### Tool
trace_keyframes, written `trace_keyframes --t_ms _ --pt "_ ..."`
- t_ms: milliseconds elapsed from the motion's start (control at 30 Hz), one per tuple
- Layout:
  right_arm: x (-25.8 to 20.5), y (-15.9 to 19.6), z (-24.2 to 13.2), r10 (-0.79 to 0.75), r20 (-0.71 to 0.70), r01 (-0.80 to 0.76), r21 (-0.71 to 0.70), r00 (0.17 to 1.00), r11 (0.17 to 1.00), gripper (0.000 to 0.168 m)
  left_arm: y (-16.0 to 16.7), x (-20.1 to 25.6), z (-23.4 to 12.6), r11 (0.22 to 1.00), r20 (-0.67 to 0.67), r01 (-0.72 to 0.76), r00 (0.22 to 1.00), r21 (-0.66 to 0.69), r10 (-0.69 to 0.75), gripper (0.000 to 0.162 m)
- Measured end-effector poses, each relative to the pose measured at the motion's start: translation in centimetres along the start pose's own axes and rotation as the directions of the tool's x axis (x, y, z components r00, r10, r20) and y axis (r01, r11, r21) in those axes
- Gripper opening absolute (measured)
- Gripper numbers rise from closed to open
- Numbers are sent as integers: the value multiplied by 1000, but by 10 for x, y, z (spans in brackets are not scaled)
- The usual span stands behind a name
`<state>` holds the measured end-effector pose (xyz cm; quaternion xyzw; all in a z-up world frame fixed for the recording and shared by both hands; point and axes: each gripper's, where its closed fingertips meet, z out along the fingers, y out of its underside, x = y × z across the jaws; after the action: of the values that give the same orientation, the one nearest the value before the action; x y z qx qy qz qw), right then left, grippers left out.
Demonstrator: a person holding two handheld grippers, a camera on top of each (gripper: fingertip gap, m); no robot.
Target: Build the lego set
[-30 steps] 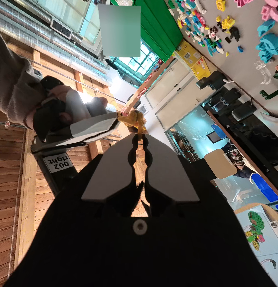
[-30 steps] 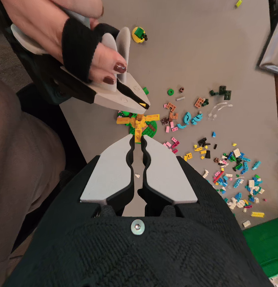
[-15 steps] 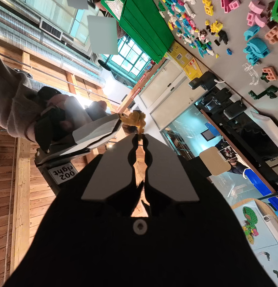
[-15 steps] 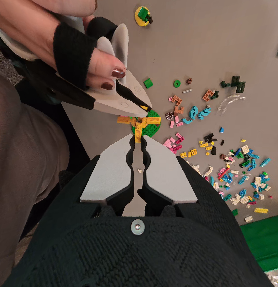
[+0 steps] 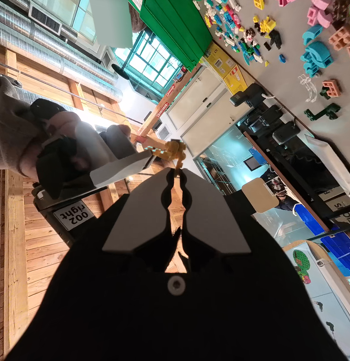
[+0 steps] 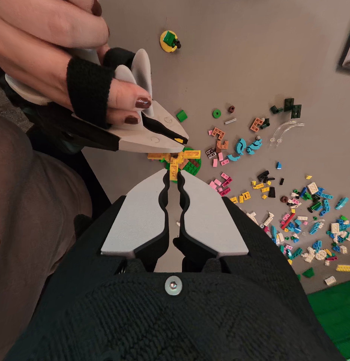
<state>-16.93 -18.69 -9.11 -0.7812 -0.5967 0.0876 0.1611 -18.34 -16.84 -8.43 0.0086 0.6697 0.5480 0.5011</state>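
A small yellow cross-shaped lego assembly [image 5: 174, 151] is held in the air between both grippers. My left gripper [image 5: 177, 171] is shut on its lower arm. My right gripper [image 5: 149, 159] comes in from the left with its tips shut on a side arm. In the right wrist view, my right gripper [image 6: 173, 172] is shut on the near arm of the assembly [image 6: 191, 154]. My left gripper [image 6: 183, 145] reaches in from the upper left, with a bit of yellow between its tips. A green round plate [image 6: 191, 166] lies on the grey table below.
Several loose bricks [image 6: 287, 205] are scattered over the right of the grey table [image 6: 248, 58]. A yellow round plate with a green piece [image 6: 168, 41] lies farther off. A green tray [image 6: 336, 312] is at the lower right. A person's leg [image 6: 33, 195] is at the left. Left and right tips are no more than a few centimetres apart.
Both grippers stay shut on the yellow assembly. The pair has wobbled slightly over the table, and the left gripper's view has tilted a little.
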Motion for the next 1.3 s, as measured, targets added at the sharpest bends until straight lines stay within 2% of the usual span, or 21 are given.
trace_keyframes --t_ms 200,300,467,700,767,900,1000,1133,1233,1300 --pt "6 -15 -5 6 -36 -3 73 999 997 0 -11 -15 -1 993 33 109 993 50 -111 5" --pt "8 -15 -3 6 -39 -4 67 999 998 0 -7 -11 -1 985 -4 166 986 49 -167 5" --pt "23 -13 -2 23 -93 -14 100 995 995 0 -3 15 6 983 -108 183 978 29 -179 5" --pt "21 8 3 47 -105 -13 305 993 952 0 2 39 12 985 -189 173 967 1 -169 5" --pt "10 30 14 34 -116 4 313 993 950 1 6 43 12 983 -205 183 962 -12 -181 5" --pt "-30 76 48 -89 -97 115 301 991 947 6 9 50 13 980 -233 200 952 -23 -200 5" --pt "-74 109 70 -231 44 206 313 972 927 15 9 53 13 978 -248 209 946 -26 -209 5" --pt "-98 122 96 -262 84 208 405 961 890 26 7 55 6 962 -283 268 920 -47 -270 5" --pt "-114 118 105 -269 138 175 474 953 863 28 2 59 -11 938 -330 338 878 -83 -346 5" --pt "-115 110 105 -274 108 181 518 956 836 29 -6 60 -28 904 -354 415 833 -107 -424 5"
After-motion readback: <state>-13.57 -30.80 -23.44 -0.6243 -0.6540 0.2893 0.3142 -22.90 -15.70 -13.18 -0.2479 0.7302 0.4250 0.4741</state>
